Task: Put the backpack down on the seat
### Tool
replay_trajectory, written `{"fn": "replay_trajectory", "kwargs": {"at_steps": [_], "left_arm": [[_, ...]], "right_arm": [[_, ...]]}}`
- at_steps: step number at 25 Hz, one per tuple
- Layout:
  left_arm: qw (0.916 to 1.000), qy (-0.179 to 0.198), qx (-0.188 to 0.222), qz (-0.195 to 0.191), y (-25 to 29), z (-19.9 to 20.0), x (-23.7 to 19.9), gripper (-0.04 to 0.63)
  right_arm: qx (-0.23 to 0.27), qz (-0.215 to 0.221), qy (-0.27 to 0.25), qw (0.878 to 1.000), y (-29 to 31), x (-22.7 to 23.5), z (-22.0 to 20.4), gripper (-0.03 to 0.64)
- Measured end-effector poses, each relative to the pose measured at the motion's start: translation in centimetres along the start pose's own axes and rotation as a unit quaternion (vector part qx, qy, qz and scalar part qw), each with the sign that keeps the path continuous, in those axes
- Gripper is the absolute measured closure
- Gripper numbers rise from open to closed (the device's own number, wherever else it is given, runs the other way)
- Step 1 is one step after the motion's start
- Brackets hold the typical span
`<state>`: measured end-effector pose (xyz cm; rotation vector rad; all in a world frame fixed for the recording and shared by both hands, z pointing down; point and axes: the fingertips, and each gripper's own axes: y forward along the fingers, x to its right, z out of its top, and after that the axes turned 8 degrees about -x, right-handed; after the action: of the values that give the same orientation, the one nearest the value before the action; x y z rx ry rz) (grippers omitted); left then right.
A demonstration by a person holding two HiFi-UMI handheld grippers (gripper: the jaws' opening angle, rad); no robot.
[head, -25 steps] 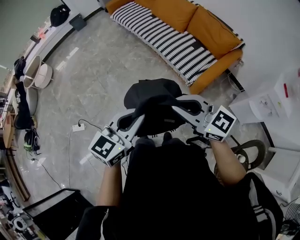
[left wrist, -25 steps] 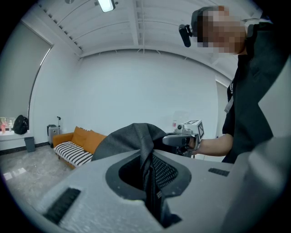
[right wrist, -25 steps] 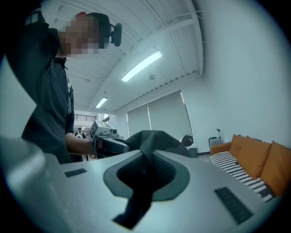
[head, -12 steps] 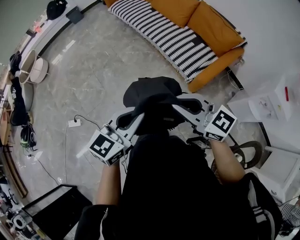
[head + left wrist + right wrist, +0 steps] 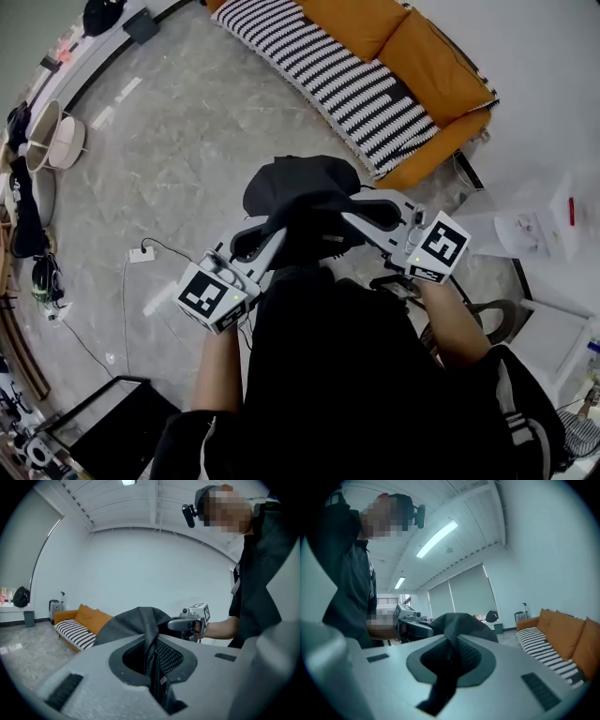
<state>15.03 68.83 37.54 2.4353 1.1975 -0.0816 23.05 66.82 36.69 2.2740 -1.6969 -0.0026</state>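
Observation:
A black backpack (image 5: 302,186) hangs in the air in front of the person, over the grey stone floor. My left gripper (image 5: 273,228) is shut on a fold of its fabric from the lower left. My right gripper (image 5: 350,215) is shut on it from the right. In the left gripper view a dark strap (image 5: 154,665) runs down between the jaws, and the right gripper (image 5: 188,623) shows beyond the backpack (image 5: 133,620). In the right gripper view the fabric (image 5: 457,623) is pinched the same way. The orange sofa (image 5: 417,52) with its striped cover (image 5: 347,80) stands ahead, at the upper right.
A white cabinet (image 5: 530,230) stands to the right, and a dark round base (image 5: 492,309) sits below it. A power strip (image 5: 141,254) with a cable lies on the floor at left. Baskets (image 5: 52,141) and bags line the left wall. A black box (image 5: 112,422) sits at the lower left.
The floor and its clutter have drifted up and left in the head view. Both grippers keep the same hold on the backpack.

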Motion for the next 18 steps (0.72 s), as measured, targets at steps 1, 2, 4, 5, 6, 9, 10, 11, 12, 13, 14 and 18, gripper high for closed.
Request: {"fn": "replay_trajectory", "kwargs": {"at_steps": [1,2,4,5,6,9,10,11,12,13,14,18], "left_arm": [[1.0,0.0,0.0,-0.001,0.4,0.2,-0.9,0.556],[1.0,0.001,0.001,-0.002,0.8,0.3,-1.9,0.556],[1.0,-0.001,0.002,-0.004,1.4,0.8,-3.9,0.557],[1.0,-0.004,0.002,-0.003,1.6,1.3,-4.9,0.557],[1.0,-0.006,0.003,-0.003,1.7,1.7,-5.8,0.557],[1.0,-0.003,0.008,-0.005,2.0,2.9,-8.6,0.556],[0.9999,0.003,0.01,-0.007,2.2,3.2,-9.4,0.556],[0.9999,0.009,0.012,-0.008,2.3,3.6,-10.3,0.556],[0.9998,0.012,0.013,-0.009,2.4,4.0,-11.0,0.556],[0.9998,0.014,0.014,-0.009,2.5,4.4,-11.8,0.555],[0.9997,0.015,0.015,-0.008,2.6,4.9,-12.6,0.555],[0.9994,0.027,0.022,-0.003,2.9,6.2,-15.7,0.555]], "right_arm": [[-0.003,0.002,0.002,1.0,0.5,0.9,0.1,0.575],[-0.006,0.004,0.005,1.0,1.1,1.7,0.2,0.575],[-0.009,0.006,0.008,1.0,2.3,3.5,0.7,0.575],[-0.009,0.007,0.01,1.0,3.0,4.4,1.1,0.575],[-0.01,0.008,0.011,1.0,3.8,5.1,1.5,0.575],[-0.009,0.008,0.011,1.0,5.6,7.2,2.7,0.575],[-0.007,0.007,0.01,1.0,6.0,7.9,3.1,0.575],[-0.006,0.006,0.008,1.0,6.5,8.5,3.6,0.575],[-0.004,0.004,0.006,1.0,6.9,9.1,4.0,0.575],[-0.003,0.002,0.003,1.0,7.4,9.7,4.4,0.575],[-0.002,0.0,0.001,1.0,7.8,10.2,4.7,0.575],[-0.002,-0.006,-0.007,1.0,9.8,12.4,6.0,0.575]]}}
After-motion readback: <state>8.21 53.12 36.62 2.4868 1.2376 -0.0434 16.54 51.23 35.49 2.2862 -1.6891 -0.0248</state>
